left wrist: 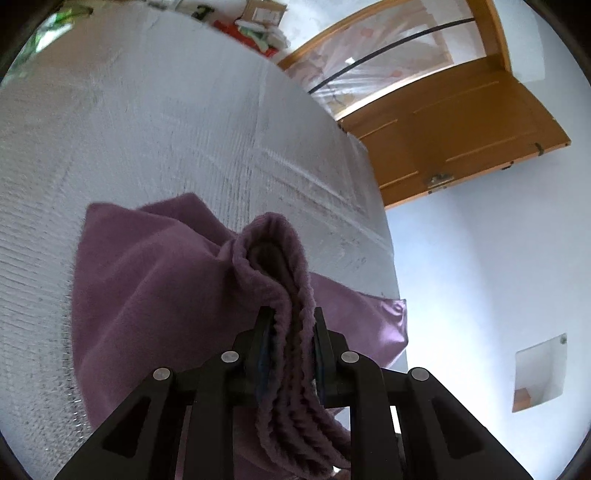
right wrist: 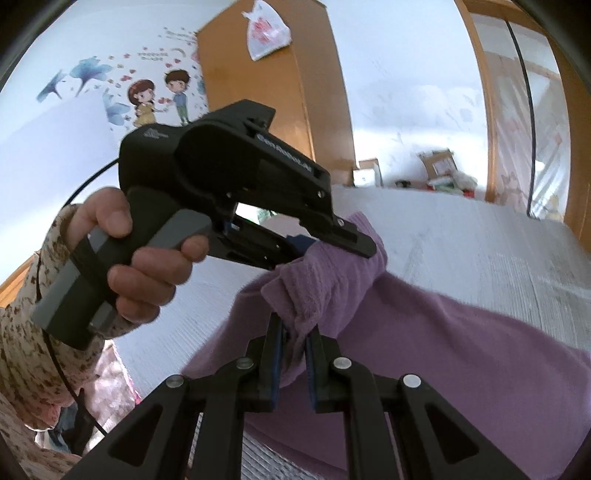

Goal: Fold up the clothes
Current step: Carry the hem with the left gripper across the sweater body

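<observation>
A purple fleece garment (left wrist: 155, 280) hangs over a white textured surface (left wrist: 147, 129). My left gripper (left wrist: 291, 325) is shut on a bunched ribbed edge of the garment, which folds up between its fingers. In the right wrist view the garment (right wrist: 461, 343) spreads to the right, and my right gripper (right wrist: 293, 339) is shut on another bunched part of its edge. The left gripper (right wrist: 332, 240) shows there too, held in a hand, pinching the same fabric just above my right gripper.
The white surface (right wrist: 480, 243) stretches away behind the garment. Boxes and clutter (left wrist: 258, 22) sit at its far end. A wooden door (left wrist: 461, 122) and a wooden wardrobe (right wrist: 273, 81) stand beyond. The person's floral sleeve (right wrist: 26, 332) is at the left.
</observation>
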`<move>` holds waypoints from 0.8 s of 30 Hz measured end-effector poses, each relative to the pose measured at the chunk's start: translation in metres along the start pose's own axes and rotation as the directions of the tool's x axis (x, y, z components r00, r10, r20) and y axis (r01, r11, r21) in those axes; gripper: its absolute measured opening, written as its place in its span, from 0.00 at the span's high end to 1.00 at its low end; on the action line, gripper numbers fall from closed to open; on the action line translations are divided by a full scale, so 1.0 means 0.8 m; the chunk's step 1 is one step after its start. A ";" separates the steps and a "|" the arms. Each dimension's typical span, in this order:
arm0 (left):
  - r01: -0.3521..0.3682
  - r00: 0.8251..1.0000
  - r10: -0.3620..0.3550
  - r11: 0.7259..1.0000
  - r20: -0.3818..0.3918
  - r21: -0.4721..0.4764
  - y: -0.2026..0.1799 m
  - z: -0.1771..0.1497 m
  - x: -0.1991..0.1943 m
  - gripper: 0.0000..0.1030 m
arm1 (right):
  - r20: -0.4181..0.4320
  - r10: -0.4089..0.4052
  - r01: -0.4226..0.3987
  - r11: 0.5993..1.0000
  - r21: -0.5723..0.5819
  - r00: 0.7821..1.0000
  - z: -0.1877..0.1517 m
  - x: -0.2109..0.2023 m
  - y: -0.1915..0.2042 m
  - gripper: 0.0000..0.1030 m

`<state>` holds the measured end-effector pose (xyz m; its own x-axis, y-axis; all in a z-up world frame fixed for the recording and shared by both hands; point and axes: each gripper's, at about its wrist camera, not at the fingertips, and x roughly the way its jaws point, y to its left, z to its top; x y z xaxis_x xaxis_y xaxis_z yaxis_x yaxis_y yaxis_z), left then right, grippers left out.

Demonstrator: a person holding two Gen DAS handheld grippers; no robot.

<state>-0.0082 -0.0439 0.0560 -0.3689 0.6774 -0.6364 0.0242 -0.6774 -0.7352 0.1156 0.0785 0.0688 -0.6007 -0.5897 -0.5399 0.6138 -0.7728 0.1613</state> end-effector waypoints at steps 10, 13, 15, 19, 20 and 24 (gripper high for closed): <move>-0.016 0.999 0.015 1.000 -0.045 -0.025 0.009 0.001 0.031 0.79 | -0.064 -0.004 0.007 0.999 0.037 0.998 -0.020 0.007 -0.019 0.88; -0.006 0.999 0.005 1.000 -0.049 -0.021 0.008 0.000 0.035 0.75 | -0.082 -0.010 0.014 0.999 0.049 0.997 -0.024 0.010 -0.023 0.88; 0.002 0.999 -0.002 1.000 -0.044 0.003 0.005 -0.002 0.032 0.73 | -0.092 -0.011 0.016 0.998 0.061 0.996 -0.028 0.010 -0.027 0.88; 0.003 1.000 -0.002 0.997 -0.008 0.074 -0.001 -0.005 0.012 0.73 | -0.109 -0.022 0.030 0.996 0.081 0.994 -0.032 0.008 -0.034 0.88; 0.004 1.000 -0.004 0.996 0.000 0.090 -0.005 -0.005 0.008 0.73 | -0.113 -0.022 0.031 0.996 0.082 0.993 -0.032 0.007 -0.035 0.88; 0.010 1.000 -0.012 0.997 0.026 0.076 -0.001 -0.006 -0.004 0.72 | -0.141 -0.009 0.023 0.995 0.098 0.990 -0.036 0.006 -0.040 0.85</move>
<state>-0.0026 -0.0445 0.0577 -0.3931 0.6777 -0.6215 -0.0496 -0.6905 -0.7216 0.1082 0.1072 0.0370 -0.5280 -0.5440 -0.6522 0.5466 -0.8054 0.2293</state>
